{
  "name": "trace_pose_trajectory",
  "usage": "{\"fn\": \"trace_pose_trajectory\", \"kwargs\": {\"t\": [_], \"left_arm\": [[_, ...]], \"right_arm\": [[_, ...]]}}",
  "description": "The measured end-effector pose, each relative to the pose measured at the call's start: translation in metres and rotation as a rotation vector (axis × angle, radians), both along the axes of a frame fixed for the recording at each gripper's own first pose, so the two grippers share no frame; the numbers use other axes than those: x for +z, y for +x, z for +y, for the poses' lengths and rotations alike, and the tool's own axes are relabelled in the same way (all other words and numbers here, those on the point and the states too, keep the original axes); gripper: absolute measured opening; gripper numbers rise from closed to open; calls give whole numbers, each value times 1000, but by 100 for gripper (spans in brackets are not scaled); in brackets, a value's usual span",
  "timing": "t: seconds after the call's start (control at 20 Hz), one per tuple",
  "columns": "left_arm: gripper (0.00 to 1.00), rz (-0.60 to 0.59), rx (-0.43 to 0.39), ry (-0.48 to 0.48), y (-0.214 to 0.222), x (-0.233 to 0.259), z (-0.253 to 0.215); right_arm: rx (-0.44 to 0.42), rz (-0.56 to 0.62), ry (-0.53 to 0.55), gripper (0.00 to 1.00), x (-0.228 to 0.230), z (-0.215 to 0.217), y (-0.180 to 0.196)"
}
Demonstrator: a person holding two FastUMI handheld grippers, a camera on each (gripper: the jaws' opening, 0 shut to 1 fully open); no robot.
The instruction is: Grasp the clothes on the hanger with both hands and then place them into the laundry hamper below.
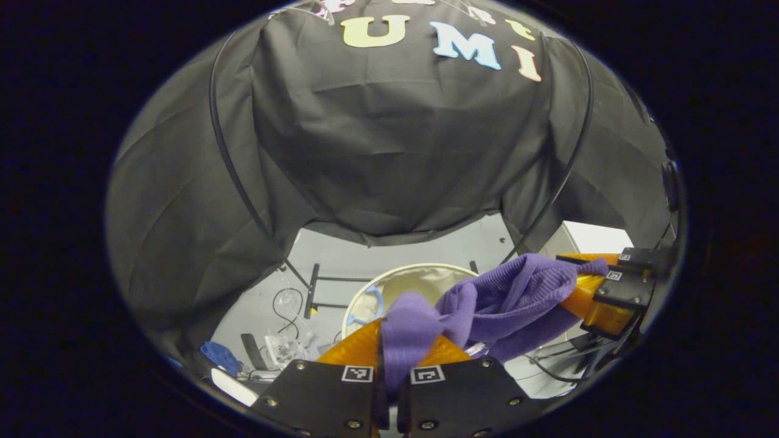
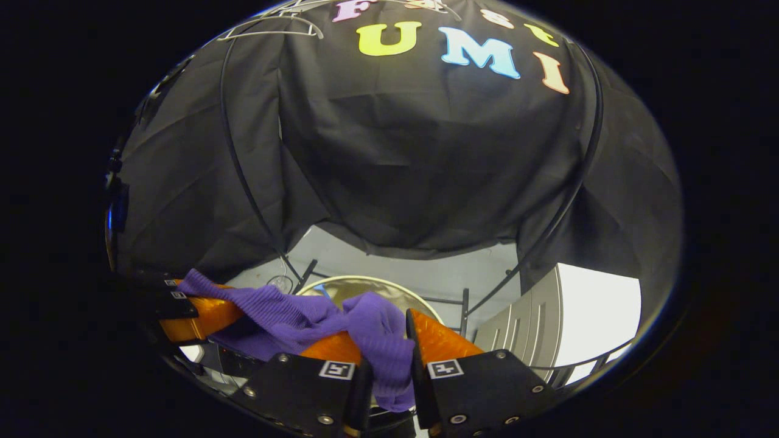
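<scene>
I have the purple garment (image 1: pixel 487 304) strung between both tongs, above the round laundry hamper (image 1: pixel 420 271), which is my landmark here. In the left gripper view my left gripper (image 1: pixel 409 347) is nearly closed, both fingers pressing on a fold of the cloth that bunches up between them. Beyond it, to the right of the hamper, the right gripper (image 1: pixel 599 286) has the other end; I cannot tell from there how tightly it pinches.

In the right gripper view the right gripper (image 2: pixel 383 340) is clamped on a thick wad of the garment (image 2: pixel 286 313), its fingers held a little apart by the cloth. The left gripper (image 2: pixel 201 313) sits left of the hamper (image 2: pixel 371 292), cloth draped over it.

The hamper's rim is partly covered by the sagging cloth; its open mouth shows behind. Past the hamper lies bare grey floor (image 1: pixel 395 243) with a thin black stand (image 1: pixel 316 289) on it.
</scene>
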State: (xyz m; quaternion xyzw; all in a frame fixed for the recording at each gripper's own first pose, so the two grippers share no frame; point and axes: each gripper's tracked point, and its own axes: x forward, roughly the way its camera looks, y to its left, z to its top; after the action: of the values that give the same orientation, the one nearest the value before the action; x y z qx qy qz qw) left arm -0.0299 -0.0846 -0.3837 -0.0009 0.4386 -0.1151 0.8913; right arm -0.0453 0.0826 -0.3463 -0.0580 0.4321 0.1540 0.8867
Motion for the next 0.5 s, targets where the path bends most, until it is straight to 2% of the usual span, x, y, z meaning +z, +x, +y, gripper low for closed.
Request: {"fn": "trace_pose_trajectory", "kwargs": {"t": [0.05,0.1,0.15,0.2,0.25,0.3,0.35,0.4,0.45,0.5], "left_arm": [[7,-1,8,-10,-4,3,3],[19,-7,17,-14,-1,9,4],[36,-12,22,-15,1,8,5],[53,-16,29,-10,3,9,8],[70,-25,37,-2,2,9,10],[80,-36,48,3,4,12,12],[90,-53,58,1,6,18,15],[91,-72,65,-5,9,28,18],[85,-96,69,-8,9,43,22],[86,-125,71,-10,12,57,25]], "right_arm": [[4,11,-13,34,-2,-3,-5],[8,22,-19,46,-5,-5,-8],[8,22,-11,52,-5,-3,-10],[9,17,-8,70,-2,-2,-10],[11,11,-6,79,0,-2,-10],[11,2,-7,90,4,-2,-11],[10,-9,-6,93,8,-2,-10],[7,-27,-4,94,14,-2,-9],[3,-44,0,94,20,-2,-6],[-2,-67,8,95,28,-2,-3]]}}
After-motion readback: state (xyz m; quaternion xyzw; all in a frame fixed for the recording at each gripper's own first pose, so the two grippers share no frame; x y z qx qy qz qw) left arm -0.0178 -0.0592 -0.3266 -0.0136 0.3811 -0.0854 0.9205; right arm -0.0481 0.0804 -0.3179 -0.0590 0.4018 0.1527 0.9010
